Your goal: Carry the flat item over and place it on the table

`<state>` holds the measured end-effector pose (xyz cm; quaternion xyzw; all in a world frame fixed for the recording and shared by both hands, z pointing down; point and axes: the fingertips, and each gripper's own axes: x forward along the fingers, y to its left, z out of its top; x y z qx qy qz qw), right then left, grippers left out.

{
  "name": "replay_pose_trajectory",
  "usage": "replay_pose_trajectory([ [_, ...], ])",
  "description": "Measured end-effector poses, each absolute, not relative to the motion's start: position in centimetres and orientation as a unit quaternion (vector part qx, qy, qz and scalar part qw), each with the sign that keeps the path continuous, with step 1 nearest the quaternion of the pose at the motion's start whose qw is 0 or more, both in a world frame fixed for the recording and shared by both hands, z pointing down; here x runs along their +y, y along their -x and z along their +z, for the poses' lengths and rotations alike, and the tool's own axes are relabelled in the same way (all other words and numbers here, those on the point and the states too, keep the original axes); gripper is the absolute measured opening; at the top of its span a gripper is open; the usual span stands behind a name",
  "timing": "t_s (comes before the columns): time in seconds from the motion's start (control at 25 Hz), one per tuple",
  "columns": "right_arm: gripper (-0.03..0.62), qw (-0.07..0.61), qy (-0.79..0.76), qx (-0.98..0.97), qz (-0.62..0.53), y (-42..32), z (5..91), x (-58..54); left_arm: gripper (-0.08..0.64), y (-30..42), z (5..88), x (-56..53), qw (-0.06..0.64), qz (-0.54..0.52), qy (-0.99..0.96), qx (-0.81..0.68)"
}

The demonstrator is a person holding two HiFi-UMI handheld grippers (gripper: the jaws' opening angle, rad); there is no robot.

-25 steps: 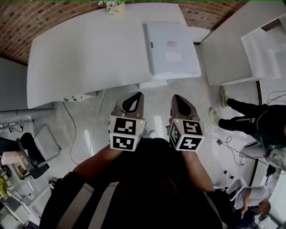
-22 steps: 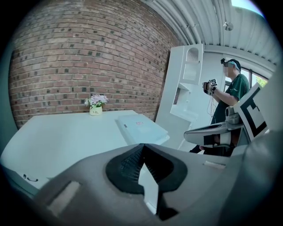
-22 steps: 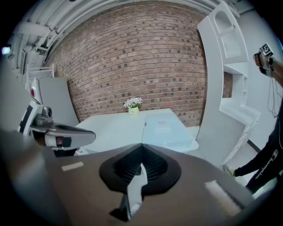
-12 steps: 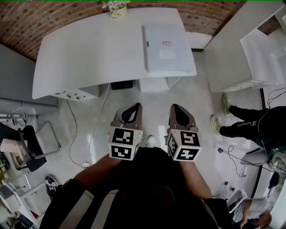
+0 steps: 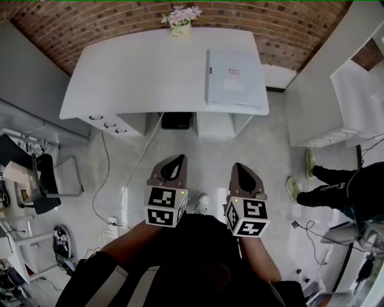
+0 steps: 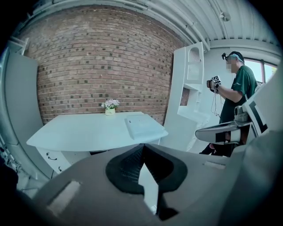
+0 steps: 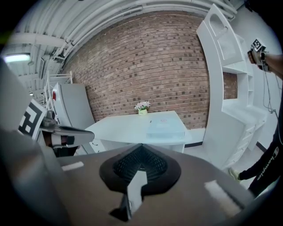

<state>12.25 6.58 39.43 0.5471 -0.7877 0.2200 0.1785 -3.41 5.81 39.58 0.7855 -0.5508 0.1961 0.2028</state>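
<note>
1. The fingers (image 6: 126, 170) of the left gripper (image 5: 179, 159) are being held pressed together, and nothing is being gripped between them.
2. The fingers (image 7: 132, 165) of the right gripper (image 5: 239, 168) are likewise being held closed on nothing.
3. Both grippers are being held side by side, a little apart, above the pale floor (image 5: 207, 150). They are being pointed towards the white worktop (image 5: 132, 72).
4. The flat item (image 5: 235, 78), a pale rectangular slab bearing a small label with red print, is lying flat on the right end of the worktop. It is well apart from both grippers, and its front edge is resting near the worktop's front edge.
5. A small pot of flowers (image 5: 180, 18) is being shown at the worktop's far edge, near the brick wall (image 5: 72, 24).
6. A white shelf unit (image 5: 312, 102) is standing just right of the worktop, and another person's leg (image 5: 336, 189) is being shown beyond it on the floor.
7. A chair (image 5: 51, 186) is standing at the left, well apart from the worktop.
</note>
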Motion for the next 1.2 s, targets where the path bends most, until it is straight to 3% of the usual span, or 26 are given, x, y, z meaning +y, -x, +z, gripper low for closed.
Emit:
replay_pose_trajectory([
  [1.2, 0.0, 0.197, -0.573, -0.769, 0.206, -6.5, 39.2, 8.6, 0.003, 7.8, 39.9, 6.6, 0.207, 0.179, -0.812, -0.516],
])
